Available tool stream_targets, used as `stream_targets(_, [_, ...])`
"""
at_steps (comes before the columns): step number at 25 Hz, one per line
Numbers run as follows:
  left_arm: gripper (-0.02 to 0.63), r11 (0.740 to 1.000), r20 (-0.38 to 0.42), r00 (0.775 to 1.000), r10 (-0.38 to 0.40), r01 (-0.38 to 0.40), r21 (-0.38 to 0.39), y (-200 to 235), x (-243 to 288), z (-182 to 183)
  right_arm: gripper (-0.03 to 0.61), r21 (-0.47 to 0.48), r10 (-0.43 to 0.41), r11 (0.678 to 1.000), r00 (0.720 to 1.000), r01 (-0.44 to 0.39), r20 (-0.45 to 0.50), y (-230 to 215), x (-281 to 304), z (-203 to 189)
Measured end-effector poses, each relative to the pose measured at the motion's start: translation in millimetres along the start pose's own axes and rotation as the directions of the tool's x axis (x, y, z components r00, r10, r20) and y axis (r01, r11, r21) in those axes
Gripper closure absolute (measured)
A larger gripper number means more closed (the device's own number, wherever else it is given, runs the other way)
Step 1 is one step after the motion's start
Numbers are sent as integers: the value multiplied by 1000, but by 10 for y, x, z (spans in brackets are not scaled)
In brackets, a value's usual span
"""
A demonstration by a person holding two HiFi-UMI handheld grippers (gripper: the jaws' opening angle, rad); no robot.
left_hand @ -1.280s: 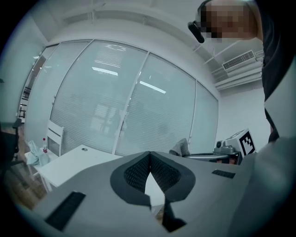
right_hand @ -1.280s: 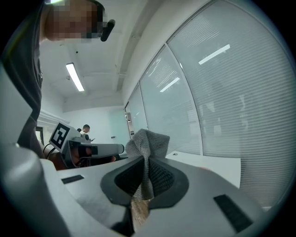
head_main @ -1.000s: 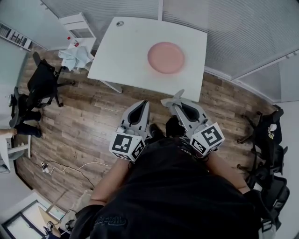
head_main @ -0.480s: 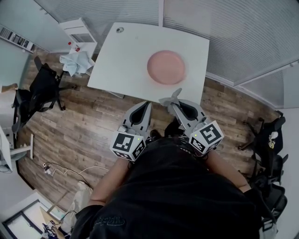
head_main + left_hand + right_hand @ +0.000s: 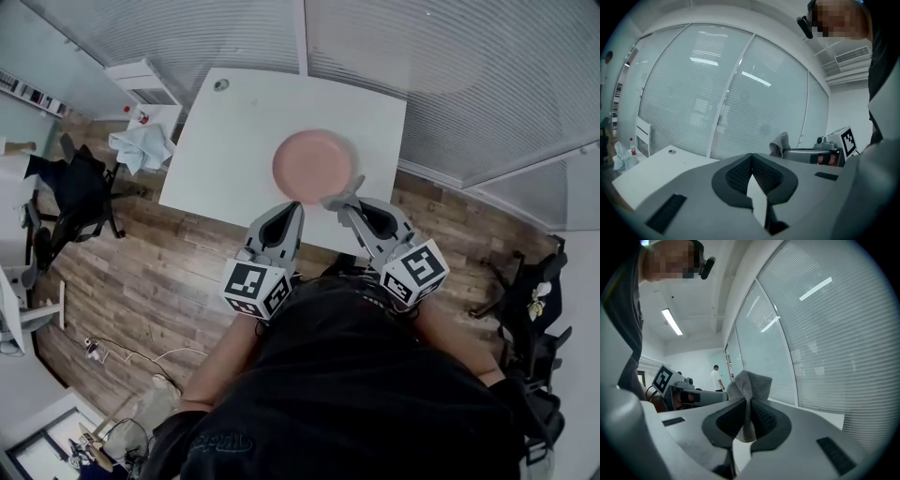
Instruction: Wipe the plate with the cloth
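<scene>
A round pink plate (image 5: 313, 166) lies on the white table (image 5: 234, 131), near its front edge. My right gripper (image 5: 355, 189) (image 5: 749, 401) is shut on a grey knitted cloth (image 5: 750, 387) (image 5: 343, 195), which sticks up past the fingertips; its tips hover at the plate's near right rim. My left gripper (image 5: 294, 208) (image 5: 751, 158) is shut with nothing between its jaws, and reaches just over the table's front edge, below the plate. In the left gripper view the right gripper's cloth (image 5: 780, 143) shows off to the right.
A small dark disc (image 5: 220, 84) sits at the table's far left corner. Left of the table stand a white shelf unit (image 5: 145, 84), a crumpled pale blue cloth (image 5: 141, 145) and a black office chair (image 5: 80, 187). Frosted glass walls close the back. More chairs (image 5: 530, 309) stand right.
Both grippers have advanced toward the table together. Their tips were over the wooden floor before; now they reach the table's front edge and the plate's near side.
</scene>
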State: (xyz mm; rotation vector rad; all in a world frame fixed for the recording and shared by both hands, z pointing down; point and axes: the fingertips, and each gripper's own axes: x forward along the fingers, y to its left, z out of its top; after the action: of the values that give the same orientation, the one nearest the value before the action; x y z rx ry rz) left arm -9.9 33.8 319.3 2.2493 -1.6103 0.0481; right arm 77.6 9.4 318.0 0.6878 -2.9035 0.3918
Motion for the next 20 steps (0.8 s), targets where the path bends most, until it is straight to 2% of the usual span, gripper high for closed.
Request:
stream_targets(4, [598,1000,8,1000,24,-24,2,2,311,59,540,-1,3,1000,1000,-3,-8,-326,-26,37])
stream_targets(8, [598,999,35,998,46,-45,-30,-9,503,100,540,18,-15,1000,1000,16,-24,-602,-39,-4])
stream_targets(13, [598,1000,26,999,22,-22,-19,22,671,124,540,45,-41,998,998,43,-38,-770,7,-55])
stream_targets(20, [597,999,-30,999,-22,21,-37,396,899,134,540,99,-99,989,993,106,-66,-910,329,-117])
